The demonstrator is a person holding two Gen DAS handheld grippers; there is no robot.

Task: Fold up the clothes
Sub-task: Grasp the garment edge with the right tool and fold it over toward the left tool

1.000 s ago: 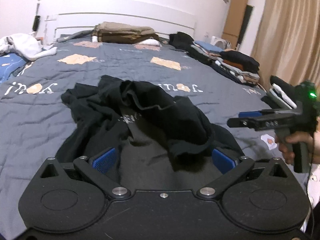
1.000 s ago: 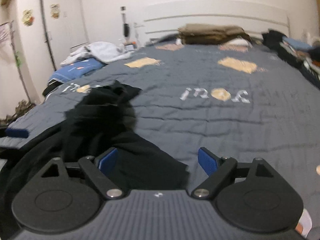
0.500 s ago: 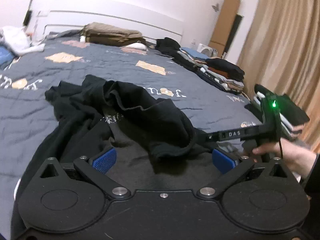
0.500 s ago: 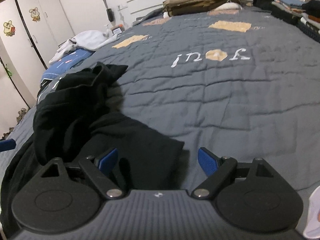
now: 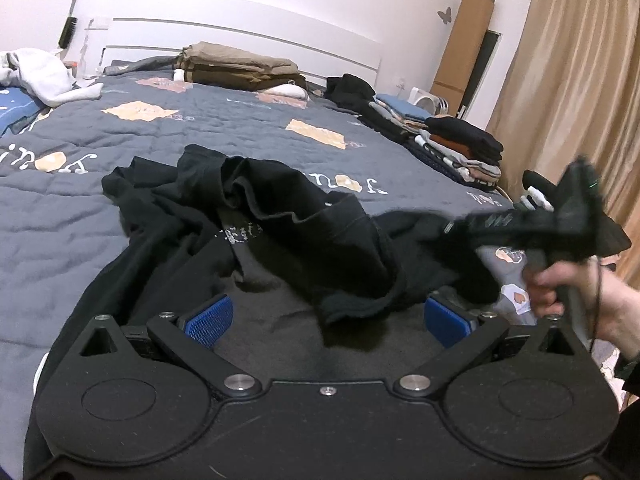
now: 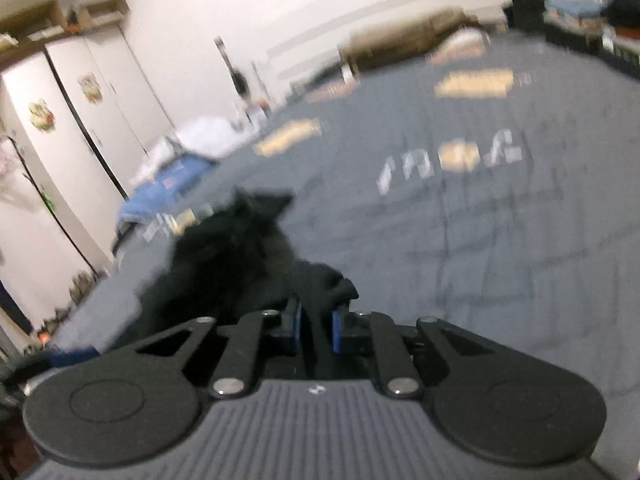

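**Right tool clamps the garment edge, left tool open over it**

Crumpled black cotton garment [image 5: 256, 216] lies bunched on the grey quilted bedspread [image 5: 80, 208] of the bed, near its foot end, small white print facing up in the folds.

Left tool [image 5: 326, 318]: blue pads spread wide, 1 each side of the near part of the garment. Cloth lies between and under them, pads not pressing on it. Open.

Right tool [image 6: 314, 330]: jaws have just been closing, blue pads now nearly together with a fold of the black cloth pinched between them. Gripping the garment's edge. Right wrist view is motion-blurred, but the pinch is clear. In the left wrist view the same tool [image 5: 452, 226] comes in from the right, blurred, tip at the garment's right edge, the person's right hand [image 5: 576, 292] on its handle.

Background: folded brown stack [image 5: 240, 68] at the white headboard [image 5: 280, 44], row of folded clothes piles [image 5: 452, 140] along the bed's right edge, white bundle [image 5: 36, 74] far left, beige curtain [image 5: 580, 80] right.
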